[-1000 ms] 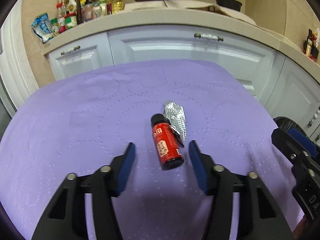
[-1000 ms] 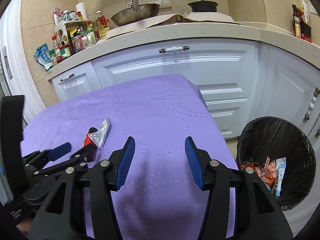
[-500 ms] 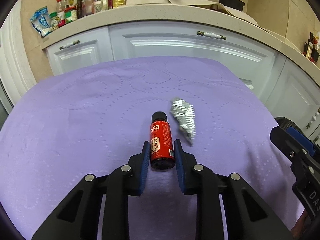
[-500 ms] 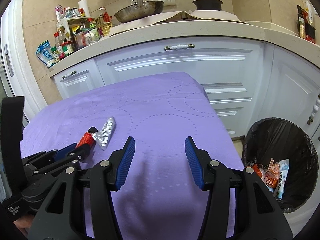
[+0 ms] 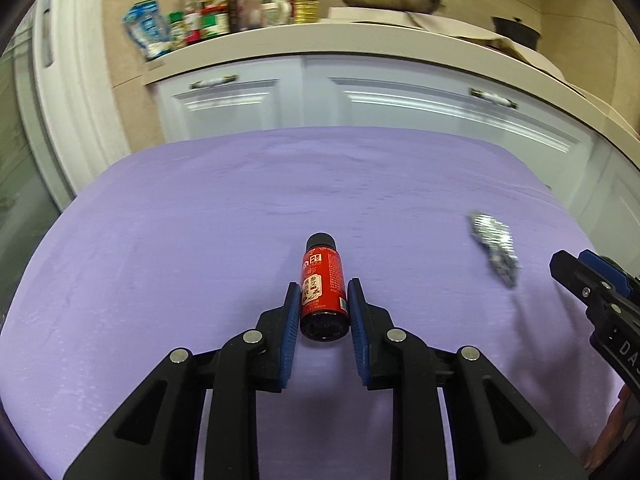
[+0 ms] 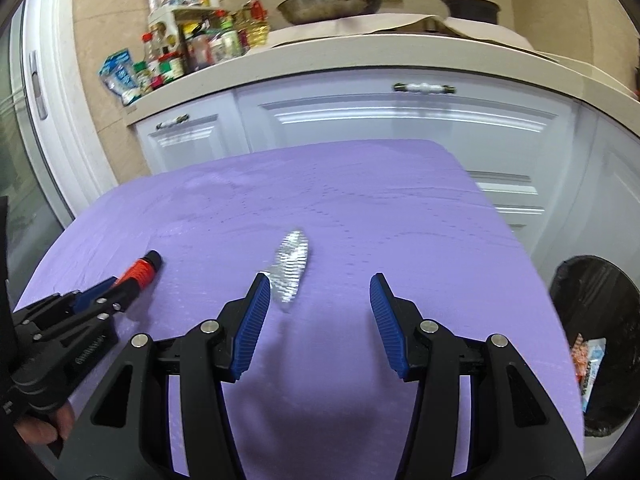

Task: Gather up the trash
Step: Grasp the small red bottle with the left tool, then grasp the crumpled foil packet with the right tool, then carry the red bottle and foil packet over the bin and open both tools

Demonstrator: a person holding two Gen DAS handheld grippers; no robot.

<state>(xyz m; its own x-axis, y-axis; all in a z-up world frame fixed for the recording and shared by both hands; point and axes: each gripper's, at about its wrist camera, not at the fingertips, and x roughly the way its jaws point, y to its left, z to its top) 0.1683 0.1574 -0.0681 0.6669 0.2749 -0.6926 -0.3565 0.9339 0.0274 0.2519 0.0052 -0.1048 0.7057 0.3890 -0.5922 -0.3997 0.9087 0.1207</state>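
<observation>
Trash status: red bottle (image 5: 322, 288) sits mid-frame, clamped in the left gripper (image 5: 323, 302), not binned yet. Foil wrapper (image 6: 291, 268) lies loose on the purple cloth (image 6: 360, 216) just ahead of the right gripper (image 6: 316, 296), jaws wide apart, holding nothing. Bin (image 6: 600, 292), lower right, already has some wrappers.

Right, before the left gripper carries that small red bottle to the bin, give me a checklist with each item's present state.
1. Left gripper shut on the small red bottle with a black cap: ok, both blue pads touch its sides.
2. Bottle lifted off the purple tablecloth: cannot tell.
3. Crinkled silver foil wrapper apart from the bottle: ok, it lies separately on the cloth.
4. Right gripper free for the wrapper: ok, its jaws are wide open and hold nothing.
5. Black-lined trash bin open to take it: ok, no lid; wrappers already lie inside.
</observation>
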